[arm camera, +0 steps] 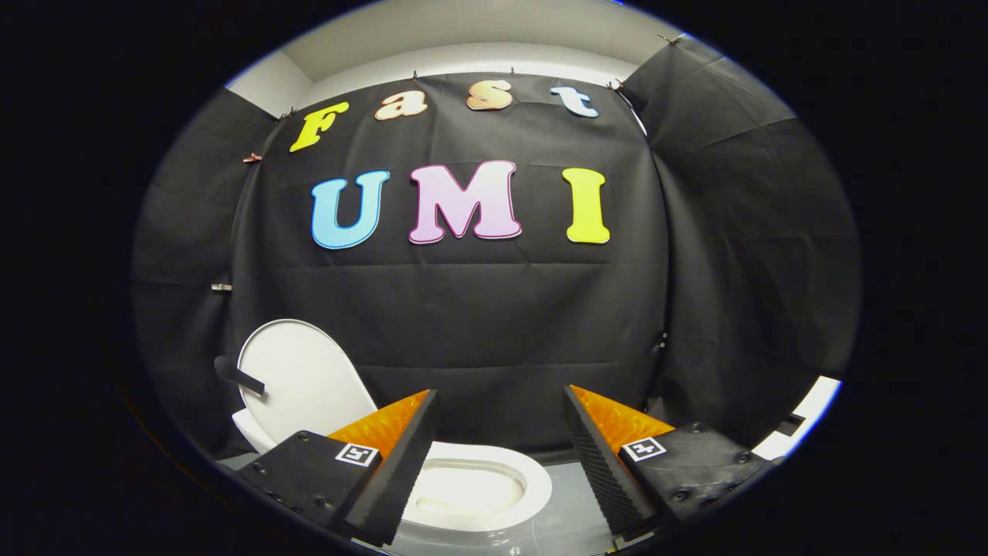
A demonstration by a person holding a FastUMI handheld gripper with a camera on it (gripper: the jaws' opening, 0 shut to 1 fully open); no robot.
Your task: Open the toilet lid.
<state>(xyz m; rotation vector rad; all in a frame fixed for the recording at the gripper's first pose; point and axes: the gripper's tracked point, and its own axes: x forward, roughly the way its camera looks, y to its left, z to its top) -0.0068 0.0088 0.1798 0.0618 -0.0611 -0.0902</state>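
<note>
Tongs [502, 401] wide apart, empty, above toilet bowl [478, 486].

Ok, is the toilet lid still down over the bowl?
No, the toilet lid stands raised beyond the open gripper, leaving the bowl uncovered between the fingers.

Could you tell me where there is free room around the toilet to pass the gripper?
The open gripper holds nothing. Bare grey floor lies right of the toilet bowl, towards the black cloth wall. It is crowded beyond the left finger, where the raised lid stands.
</note>
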